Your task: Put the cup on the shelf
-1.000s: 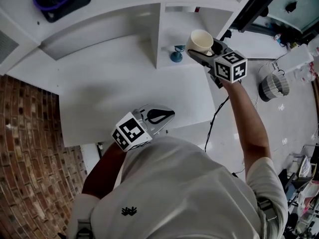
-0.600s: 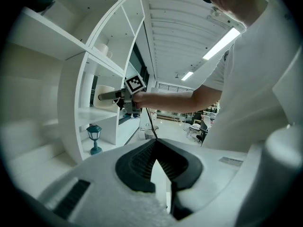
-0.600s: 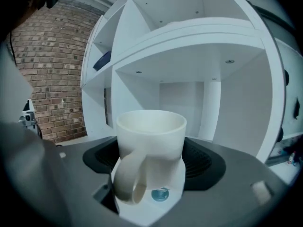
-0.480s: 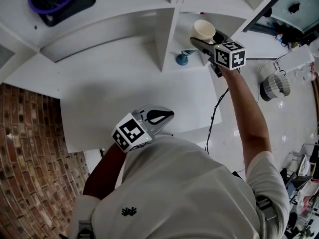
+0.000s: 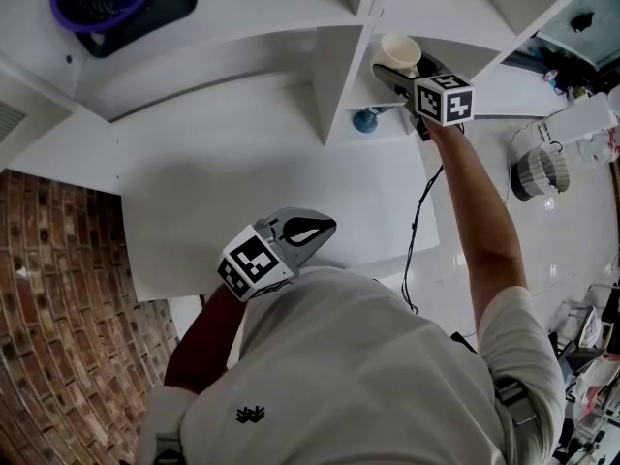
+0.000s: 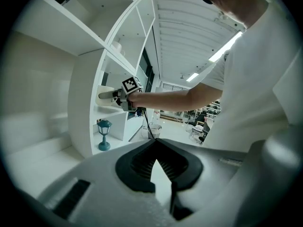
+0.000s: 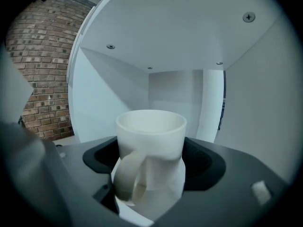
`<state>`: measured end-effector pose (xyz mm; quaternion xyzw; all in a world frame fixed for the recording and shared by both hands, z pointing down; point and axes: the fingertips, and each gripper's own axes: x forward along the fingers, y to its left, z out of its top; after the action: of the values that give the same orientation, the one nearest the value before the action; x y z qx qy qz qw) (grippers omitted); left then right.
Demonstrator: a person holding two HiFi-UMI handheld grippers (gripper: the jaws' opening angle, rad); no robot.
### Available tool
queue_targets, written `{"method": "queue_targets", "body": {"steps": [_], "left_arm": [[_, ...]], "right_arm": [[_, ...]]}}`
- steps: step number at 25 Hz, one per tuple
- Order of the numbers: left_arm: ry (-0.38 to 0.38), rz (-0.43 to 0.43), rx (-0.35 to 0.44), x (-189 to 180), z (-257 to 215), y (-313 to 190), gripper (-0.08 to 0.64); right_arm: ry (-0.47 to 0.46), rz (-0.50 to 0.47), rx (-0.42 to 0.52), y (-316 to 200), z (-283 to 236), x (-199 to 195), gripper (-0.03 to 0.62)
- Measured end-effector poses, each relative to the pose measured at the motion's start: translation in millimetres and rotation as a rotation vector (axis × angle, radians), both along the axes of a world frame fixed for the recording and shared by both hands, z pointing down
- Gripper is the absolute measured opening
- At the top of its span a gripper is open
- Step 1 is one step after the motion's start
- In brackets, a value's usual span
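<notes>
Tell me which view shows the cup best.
Right gripper view: the cup fills the frame, upright, handle toward the camera, clamped in the right hand-held gripper at a shelf compartment. Head view shows only its rim and part of its side from above; left gripper view shows it small and distant.

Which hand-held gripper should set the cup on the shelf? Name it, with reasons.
Right. The right hand-held gripper holds the white handled cup inside the white shelf compartment; the left hand-held gripper is shut, empty, near the person's torso.
</notes>
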<state>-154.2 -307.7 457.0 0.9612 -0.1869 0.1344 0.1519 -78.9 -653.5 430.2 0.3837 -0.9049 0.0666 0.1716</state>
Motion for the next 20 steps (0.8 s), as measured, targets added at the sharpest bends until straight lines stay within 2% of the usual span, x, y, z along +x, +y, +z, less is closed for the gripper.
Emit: {"method": "queue_targets", "body": {"steps": [9, 15, 20], "left_arm": [[-0.002, -0.025, -0.021, -10.9, 5.9, -8.3, 0.005], [-0.002, -0.047, -0.034, -16.7, 8.8, -10.8, 0.005], [-0.007, -0.052, -0.04, -18.7, 11.7, -9.1, 0.005]], "right_arm": [[0.042, 0.033, -0.01, -19.1, 24.4, -0.9, 0.422], [0.005, 0.044, -0.012, -20.3, 27.5, 0.0, 0.423], [0.011, 0.046, -0.013, -20.2, 29.3, 1.4, 0.433]]}}
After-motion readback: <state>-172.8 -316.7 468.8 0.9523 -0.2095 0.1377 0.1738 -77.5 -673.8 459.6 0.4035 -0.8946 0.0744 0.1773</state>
